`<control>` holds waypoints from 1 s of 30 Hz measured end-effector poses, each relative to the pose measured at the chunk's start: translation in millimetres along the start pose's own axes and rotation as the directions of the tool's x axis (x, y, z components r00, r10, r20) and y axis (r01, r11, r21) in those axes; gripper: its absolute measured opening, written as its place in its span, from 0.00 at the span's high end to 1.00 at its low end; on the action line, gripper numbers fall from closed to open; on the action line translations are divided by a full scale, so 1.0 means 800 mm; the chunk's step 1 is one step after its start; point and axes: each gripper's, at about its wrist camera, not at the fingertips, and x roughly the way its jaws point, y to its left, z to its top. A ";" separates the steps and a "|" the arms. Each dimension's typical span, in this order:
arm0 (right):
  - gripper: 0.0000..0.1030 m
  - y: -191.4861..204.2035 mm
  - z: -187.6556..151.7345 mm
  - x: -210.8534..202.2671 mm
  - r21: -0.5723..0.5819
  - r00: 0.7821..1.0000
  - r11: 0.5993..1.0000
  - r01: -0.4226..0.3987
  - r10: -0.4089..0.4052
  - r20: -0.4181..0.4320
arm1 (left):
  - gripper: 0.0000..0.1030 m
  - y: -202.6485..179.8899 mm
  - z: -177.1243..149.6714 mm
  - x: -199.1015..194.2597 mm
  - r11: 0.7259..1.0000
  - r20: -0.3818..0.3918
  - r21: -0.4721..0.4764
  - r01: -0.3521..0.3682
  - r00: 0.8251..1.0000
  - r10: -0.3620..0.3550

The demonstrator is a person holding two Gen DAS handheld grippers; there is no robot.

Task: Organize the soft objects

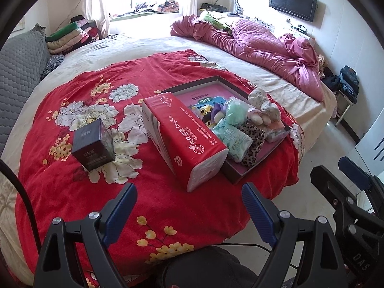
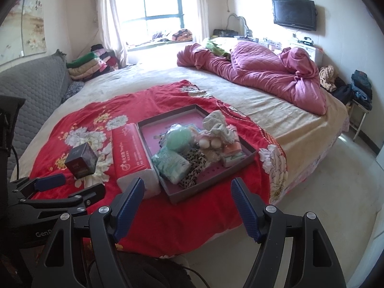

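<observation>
**Both grippers poised over the bed, nothing held**

While the left gripper (image 1: 189, 193) hangs above the red floral blanket (image 1: 72, 187) with jaws spread wide and empty, tilted steeply down, the right gripper (image 2: 187, 189) beside it is likewise gaping, holding nothing. From the left: a dark box (image 1: 93, 144), then a red tissue pack (image 1: 182, 136) touching the shallow tray (image 2: 177, 196), which holds the heaped soft objects (image 2: 192, 148). A pink quilt (image 2: 264, 72) lies rumpled across the bed's far right, below a wall television (image 2: 294, 14).
</observation>
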 end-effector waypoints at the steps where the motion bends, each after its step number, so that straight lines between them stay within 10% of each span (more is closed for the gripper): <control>1: 0.26 0.000 -0.001 0.000 -0.001 1.000 1.000 -0.002 0.002 -0.002 | 0.14 0.000 0.000 0.000 1.000 -0.002 0.001 0.000 1.000 0.000; 30: 0.26 -0.003 -0.005 0.000 0.000 1.000 1.000 0.015 -0.015 -0.008 | 0.14 -0.007 0.000 -0.001 1.000 -0.008 0.019 -0.007 1.000 0.008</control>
